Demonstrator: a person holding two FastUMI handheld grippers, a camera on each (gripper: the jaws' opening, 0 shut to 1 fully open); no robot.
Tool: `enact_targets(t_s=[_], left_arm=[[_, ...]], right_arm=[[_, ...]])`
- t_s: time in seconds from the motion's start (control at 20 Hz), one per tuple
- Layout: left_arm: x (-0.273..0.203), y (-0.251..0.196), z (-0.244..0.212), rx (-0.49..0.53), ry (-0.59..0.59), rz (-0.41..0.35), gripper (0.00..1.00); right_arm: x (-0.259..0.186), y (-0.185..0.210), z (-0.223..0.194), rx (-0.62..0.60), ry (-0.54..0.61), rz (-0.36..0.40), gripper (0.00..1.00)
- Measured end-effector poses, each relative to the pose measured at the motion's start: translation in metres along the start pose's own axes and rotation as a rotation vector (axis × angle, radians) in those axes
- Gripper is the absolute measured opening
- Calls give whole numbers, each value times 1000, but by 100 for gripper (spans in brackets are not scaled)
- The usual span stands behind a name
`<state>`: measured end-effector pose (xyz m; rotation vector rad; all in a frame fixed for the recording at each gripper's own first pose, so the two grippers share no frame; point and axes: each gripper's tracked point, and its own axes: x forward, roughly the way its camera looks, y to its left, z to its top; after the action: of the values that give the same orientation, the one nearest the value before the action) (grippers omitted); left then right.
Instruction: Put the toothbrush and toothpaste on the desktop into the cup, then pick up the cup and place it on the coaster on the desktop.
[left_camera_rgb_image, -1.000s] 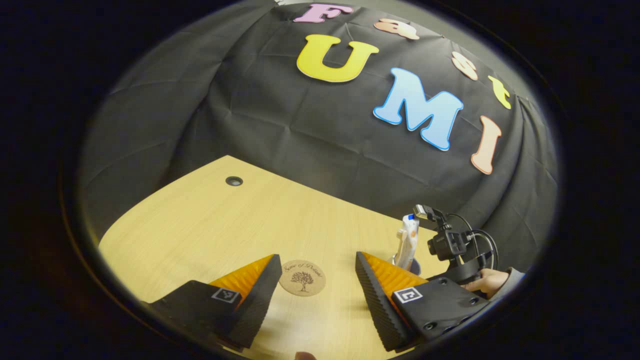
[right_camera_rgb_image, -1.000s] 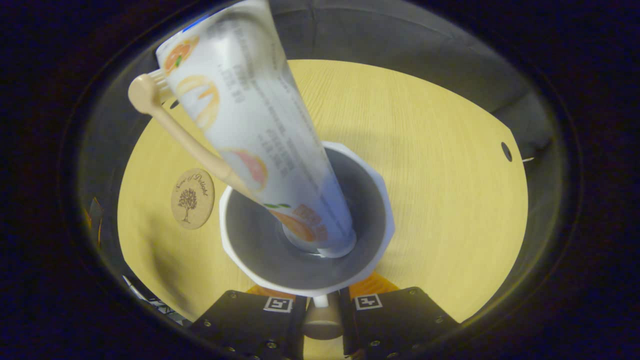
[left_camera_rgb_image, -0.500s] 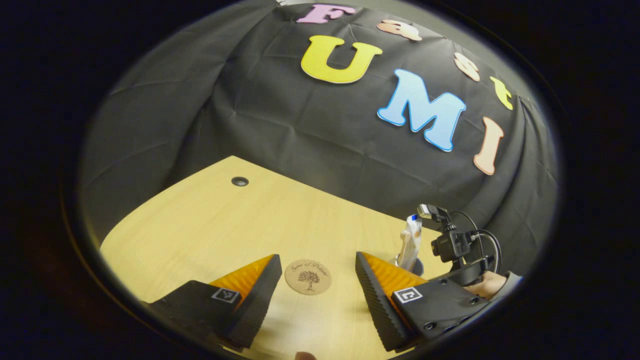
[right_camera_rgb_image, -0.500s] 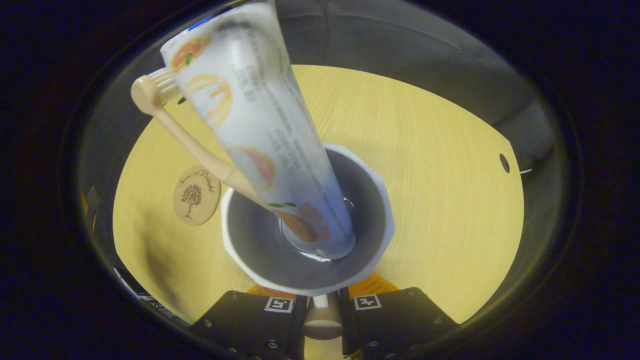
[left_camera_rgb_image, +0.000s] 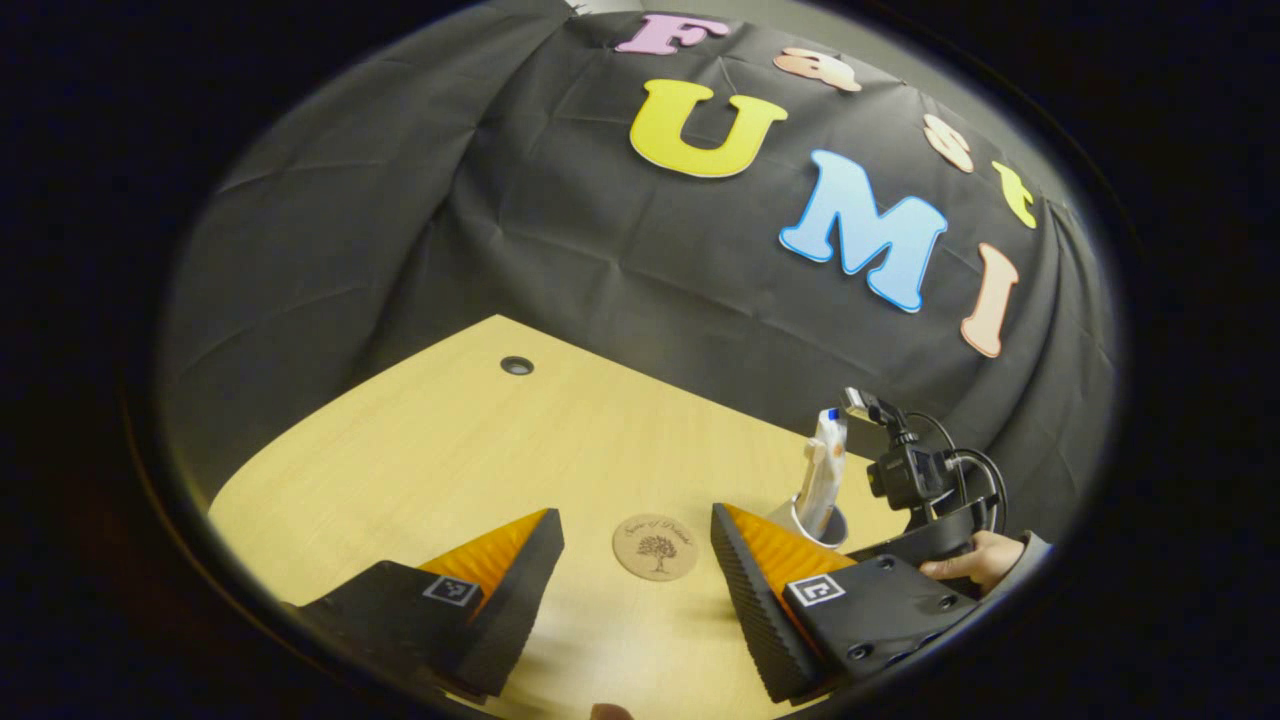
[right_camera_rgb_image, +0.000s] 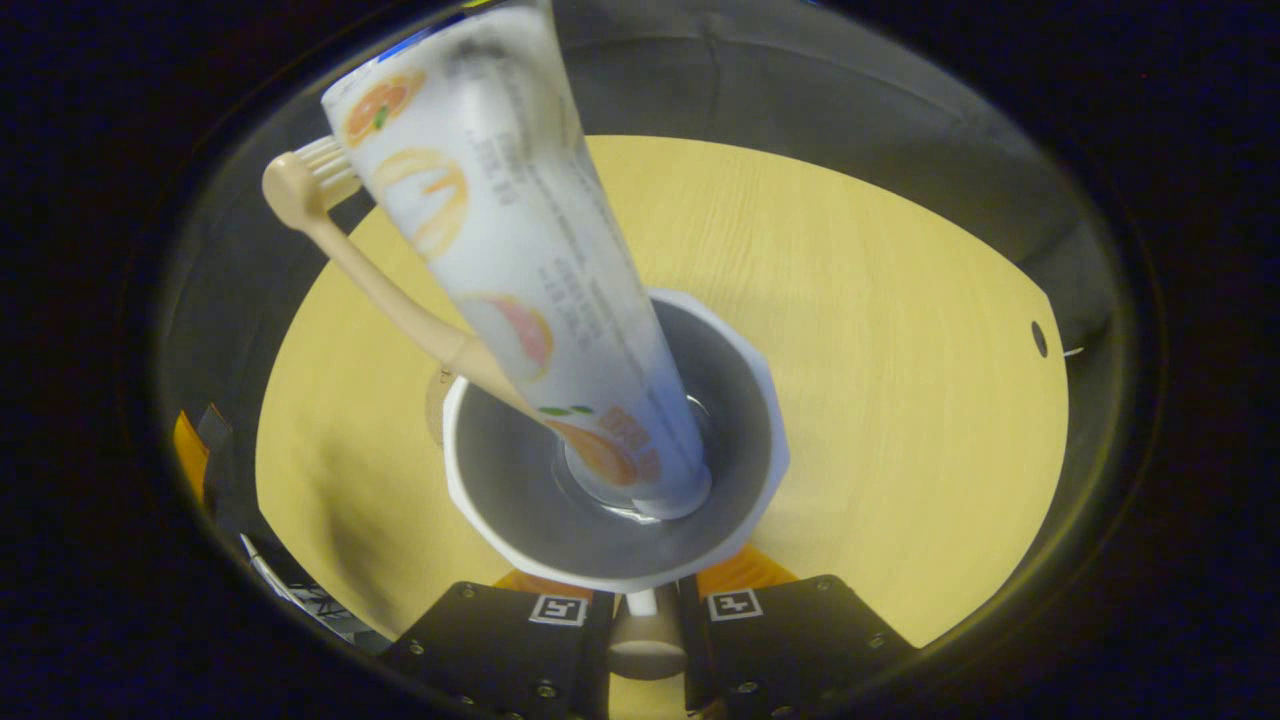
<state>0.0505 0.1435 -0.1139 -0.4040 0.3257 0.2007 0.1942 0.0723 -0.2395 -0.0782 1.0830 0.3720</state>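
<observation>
A white cup (right_camera_rgb_image: 770, 440) with a grey inside holds a white toothpaste tube (right_camera_rgb_image: 520, 260) and a beige toothbrush (right_camera_rgb_image: 370, 280), both leaning up and left. My right gripper (right_camera_rgb_image: 645, 600) is shut on the cup's handle (right_camera_rgb_image: 645, 645). A sliver of the round cork coaster (right_camera_rgb_image: 436, 400) peeks out behind the cup's left rim. In the left gripper view the coaster (left_camera_rgb_image: 656, 547) lies flat on the desk, just beyond the gap of my open, empty left gripper (left_camera_rgb_image: 635, 520). The cup (left_camera_rgb_image: 838, 524) with its toothpaste tube (left_camera_rgb_image: 825, 470) stands off to the coaster's right, its base hidden by my finger.
The light wooden desk (left_camera_rgb_image: 420, 450) has a cable hole (left_camera_rgb_image: 516, 365) near its far left corner, also seen on the right as the cable hole (right_camera_rgb_image: 1037, 339). A hand (left_camera_rgb_image: 975, 555) holds the right gripper under its camera mount (left_camera_rgb_image: 905, 475). Black cloth walls the desk's far edges.
The cup has moved towards the coaster, which has slipped almost wholly behind the cup's rim in the right gripper view. In the left gripper view the coaster has shifted right.
</observation>
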Motion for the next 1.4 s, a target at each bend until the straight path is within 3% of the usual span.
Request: enact_targets(t_s=[0.15, 0.2, 0.35, 0.4, 0.5, 0.55, 0.6, 0.65, 0.8, 1.4], left_arm=[[-9, 18, 6, -13, -11, 20, 96], [-11, 24, 7, -20, -14, 26, 96], [-17, 45, 10, -36, -22, 51, 96], [-22, 52, 13, -40, -24, 58, 96], [-24, 63, 17, -48, -29, 71, 96], [-24, 67, 17, -52, -30, 76, 95], [-25, 72, 18, -54, -30, 80, 96], [-25, 74, 19, -56, -32, 82, 92], [-28, 79, 20, -55, -29, 83, 95], [-25, 94, 17, -72, -10, 86, 96]], right_arm=[[2, -1, 0, -27, -1, 10, 33], [3, -1, 0, -39, 0, 13, 29], [5, -2, 0, -67, 9, 25, 33], [5, -3, 0, -74, 13, 27, 29], [5, -3, 1, -86, 19, 28, 33], [5, -4, 0, -91, 23, 27, 28], [5, -4, -1, -94, 27, 25, 33], [4, -3, -2, -98, 33, 23, 29], [4, -4, -2, -108, 45, 18, 33], [3, -7, -3, -127, 86, -9, 29]])
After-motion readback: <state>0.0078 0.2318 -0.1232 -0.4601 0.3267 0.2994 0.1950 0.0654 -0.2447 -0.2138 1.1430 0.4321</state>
